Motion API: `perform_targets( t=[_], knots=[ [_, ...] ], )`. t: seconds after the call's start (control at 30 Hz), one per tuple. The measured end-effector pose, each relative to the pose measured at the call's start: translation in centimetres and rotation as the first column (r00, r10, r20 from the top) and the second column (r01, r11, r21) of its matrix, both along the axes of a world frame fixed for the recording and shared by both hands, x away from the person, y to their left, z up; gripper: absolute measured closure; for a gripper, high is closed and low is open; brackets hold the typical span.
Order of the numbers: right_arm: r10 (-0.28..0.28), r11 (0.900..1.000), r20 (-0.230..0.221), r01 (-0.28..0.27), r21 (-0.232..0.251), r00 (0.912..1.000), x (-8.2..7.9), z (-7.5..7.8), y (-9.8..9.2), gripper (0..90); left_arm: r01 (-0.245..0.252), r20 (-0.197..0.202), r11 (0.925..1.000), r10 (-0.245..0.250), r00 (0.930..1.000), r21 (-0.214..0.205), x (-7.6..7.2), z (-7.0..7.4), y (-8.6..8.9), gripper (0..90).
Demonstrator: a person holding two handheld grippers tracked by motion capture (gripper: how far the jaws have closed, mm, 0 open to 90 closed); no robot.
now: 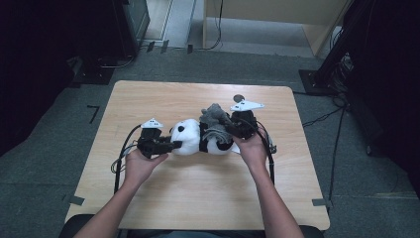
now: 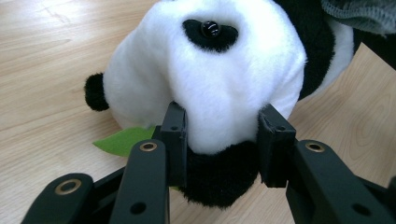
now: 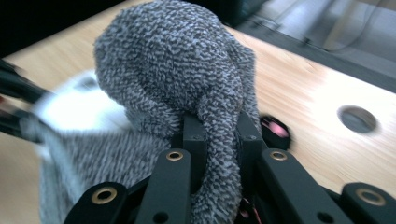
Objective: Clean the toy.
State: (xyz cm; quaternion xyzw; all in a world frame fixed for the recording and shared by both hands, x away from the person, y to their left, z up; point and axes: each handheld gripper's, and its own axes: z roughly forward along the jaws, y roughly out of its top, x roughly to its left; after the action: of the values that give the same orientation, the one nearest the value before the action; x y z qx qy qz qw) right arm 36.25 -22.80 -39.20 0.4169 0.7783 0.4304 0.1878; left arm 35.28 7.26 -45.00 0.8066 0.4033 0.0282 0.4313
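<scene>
Now: left gripper [image 2: 219, 140] clamped on panda [image 2: 205, 79] head at 9 o'clock; right gripper [image 3: 217, 140] pinching grey sock [image 3: 177, 70] at 3 o'clock; panda's long axis 9-to-3.

Fluffy plush panda [image 2: 219, 70], nubbly grey knit cloth [image 3: 177, 70], smooth matt wooden table [image 1: 198, 183]

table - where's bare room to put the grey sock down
The table is bare along the far edge left of its round hole, and across the near half between the forearms. The middle is crowded: left gripper, toy panda, grey sock and right gripper.
</scene>
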Motion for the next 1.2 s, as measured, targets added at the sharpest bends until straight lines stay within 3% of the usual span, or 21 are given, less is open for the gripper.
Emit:
perform_targets(
  t=[0.03,0.2,0.3,0.4,0.53,0.63,0.77,0.9,1.0,1.07,1.2],
  knots=[
    [0.022,0.9996,0.014,-0.022,0.017,0.9997,-0.2,0.3,0.3,80.1,0.005,0.008,1.0,-0.005,1.0,0.005,-0.1,-0.1,-0.2,61.6],
    [0.092,0.9958,0.075,-0.091,-0.011,0.993,-1.5,2.4,3.4,80.1,-0.008,0.001,1.0,0.008,1.0,0.005,-0.2,0.0,-0.4,61.4],
    [0.135,0.9908,0.086,-0.136,-0.001,0.9871,-2.1,2.9,5.5,80.1,-0.012,-0.004,0.9999,0.012,0.9999,0.003,-0.1,0.1,-0.2,61.2],
    [0.169,0.9856,0.062,-0.169,-0.009,0.9836,-2.2,2.0,7.5,80.1,-0.018,-0.003,0.9998,0.018,0.9998,0.002,-0.1,0.2,-0.1,61.2],
    [0.184,0.9825,-0.012,-0.184,-0.028,0.9829,-1.6,-1.2,8.9,80.2,-0.026,-0.01,0.9996,0.026,0.9996,0.011,0.0,0.2,0.1,61.1],
    [0.185,0.9824,-0.004,-0.185,0.025,0.9827,-1.4,-2.5,8.2,80.1,-0.021,-0.018,0.9998,0.021,0.9996,0.0,0.2,0.0,0.4,60.9],
    [0.16,0.9859,0.006,-0.159,-0.051,0.9871,-1.7,-2.3,6.9,80.1,-0.012,-0.015,0.9999,0.012,0.9998,-0.004,0.2,0.0,0.5,61.0],
    [0.136,0.9878,0.013,-0.134,-0.079,0.9907,-1.6,-1.9,5.2,80.3,-0.009,-0.011,1.0,0.009,0.9999,-0.004,0.2,0.1,0.4,61.0],
    [0.078,0.9924,0.044,-0.074,-0.099,0.996,-1.5,-1.3,3.9,80.2,-0.01,-0.019,0.9999,0.01,0.9998,-0.011,0.4,0.0,0.6,61.0],
    [0.037,0.9948,0.048,-0.033,-0.097,0.9982,-1.1,-0.9,2.5,80.2,-0.011,-0.023,0.9998,0.01,0.9997,-0.017,0.4,0.0,0.8,61.1],
    [-0.003,0.9991,0.016,0.004,-0.042,0.9999,-0.3,-0.6,0.1,80.2,-0.009,-0.017,0.9997,0.009,0.9998,-0.022,0.4,0.1,0.6,61.1]
  ],
)
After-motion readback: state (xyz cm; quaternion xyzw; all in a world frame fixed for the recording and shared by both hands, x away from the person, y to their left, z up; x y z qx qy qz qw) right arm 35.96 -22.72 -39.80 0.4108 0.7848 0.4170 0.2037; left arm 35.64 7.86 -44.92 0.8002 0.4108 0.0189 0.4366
